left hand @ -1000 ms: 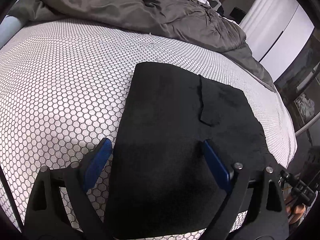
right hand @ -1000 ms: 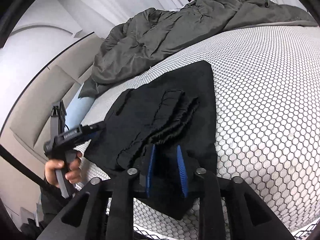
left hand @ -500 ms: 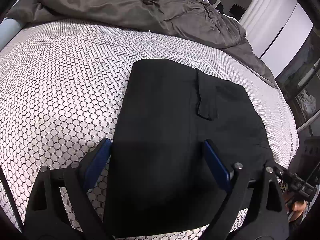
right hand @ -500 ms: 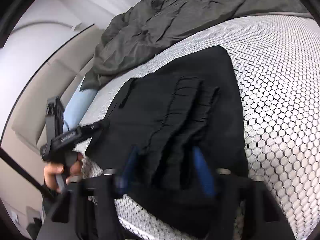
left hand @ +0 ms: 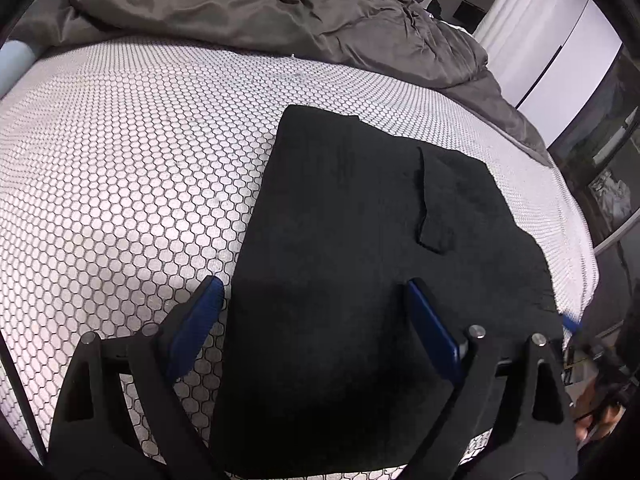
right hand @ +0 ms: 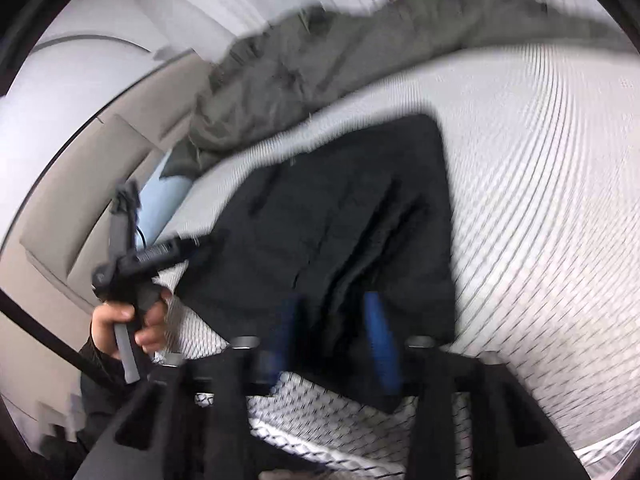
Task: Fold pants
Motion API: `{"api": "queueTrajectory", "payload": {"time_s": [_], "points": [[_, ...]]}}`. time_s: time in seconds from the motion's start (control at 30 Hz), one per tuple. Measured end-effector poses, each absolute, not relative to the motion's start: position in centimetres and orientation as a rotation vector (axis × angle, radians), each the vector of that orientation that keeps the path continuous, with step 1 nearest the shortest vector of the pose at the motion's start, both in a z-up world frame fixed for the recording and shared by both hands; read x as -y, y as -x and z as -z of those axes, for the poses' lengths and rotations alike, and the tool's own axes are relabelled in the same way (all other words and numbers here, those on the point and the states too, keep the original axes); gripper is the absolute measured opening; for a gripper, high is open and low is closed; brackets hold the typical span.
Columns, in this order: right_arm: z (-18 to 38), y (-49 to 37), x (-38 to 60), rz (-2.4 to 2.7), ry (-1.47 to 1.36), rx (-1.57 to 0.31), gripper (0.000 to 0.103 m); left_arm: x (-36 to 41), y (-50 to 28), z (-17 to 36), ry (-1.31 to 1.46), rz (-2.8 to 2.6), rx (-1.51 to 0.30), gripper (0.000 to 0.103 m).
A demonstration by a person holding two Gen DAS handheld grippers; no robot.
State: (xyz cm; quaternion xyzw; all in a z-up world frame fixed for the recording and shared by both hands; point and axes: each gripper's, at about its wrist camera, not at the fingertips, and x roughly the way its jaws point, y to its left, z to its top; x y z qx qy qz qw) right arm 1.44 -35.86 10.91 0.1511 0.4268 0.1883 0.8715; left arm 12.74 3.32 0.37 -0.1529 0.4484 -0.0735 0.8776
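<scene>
The right gripper (right hand: 334, 330) is opening its jaws over the near edge of the black pants (right hand: 340, 216), letting the gathered waistband settle; through the motion blur the cloth seems to lie between the blue pads without being pinched. The left gripper (left hand: 316, 320), gripped in the person's left hand (right hand: 128, 320), hangs released and wide above the other end, one pad over the pants, one over the honeycomb-patterned bed (left hand: 120, 152). The pants lie folded into a flat block near the bed's edge, clear of the rumpled grey duvet (left hand: 248, 4) pushed back to leave working room.
</scene>
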Motion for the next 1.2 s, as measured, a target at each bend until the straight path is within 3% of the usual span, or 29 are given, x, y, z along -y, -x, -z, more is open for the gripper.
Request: {"api": "queueTrajectory", "payload": {"time_s": [0.07,0.2,0.23,0.3,0.43,0.57,0.67,0.9,0.93,1.0,1.13,1.2], "points": [[-12.0,-1.8,36.6,-0.364,-0.268,-0.850,0.077,-3.5,-12.8,-0.2,0.332,0.167,-0.935,0.084],[-9.5,-5.8,36.5,-0.332,-0.213,-0.982,0.078,-3.4,-12.8,0.3,0.333,0.178,-0.938,0.075],[-8.8,-6.7,36.4,-0.314,-0.198,-1.004,0.073,-3.4,-12.8,0.4,0.334,0.181,-0.938,0.071],[-7.3,-8.3,36.1,-0.328,-0.229,-1.019,0.049,-3.6,-12.7,0.3,0.335,0.177,-0.934,0.068],[-7.2,-11.0,34.7,-0.367,-0.228,-1.005,0.039,-4.9,-12.7,0.4,0.365,0.141,-0.926,0.066],[-7.5,-14.0,33.6,-0.393,-0.179,-0.992,0.041,-5.8,-13.0,0.7,0.410,0.114,-0.933,0.067],[-7.8,-13.9,34.1,-0.347,-0.185,-0.981,0.056,-5.1,-12.6,-0.3,0.366,0.080,-0.901,0.067],[-12.0,-8.6,31.0,-0.396,-0.109,-0.799,0.055,-1.5,-8.0,-3.3,0.234,0.101,-0.686,0.077],[-12.1,-7.9,29.4,-0.455,-0.082,-0.787,0.052,-0.9,-7.3,-3.6,0.213,0.115,-0.658,0.080],[-11.7,-7.2,26.6,-0.519,-0.026,-0.777,0.026,0.7,-6.7,-3.5,0.137,0.156,-0.624,0.081],[-7.7,-8.3,22.0,-0.562,0.066,-0.885,0.016,1.7,-7.7,-0.9,0.051,0.143,-0.730,0.081],[-6.2,-8.5,22.8,-0.498,0.130,-0.899,0.002,0.8,-8.5,0.7,0.049,0.106,-0.783,0.081]]}}
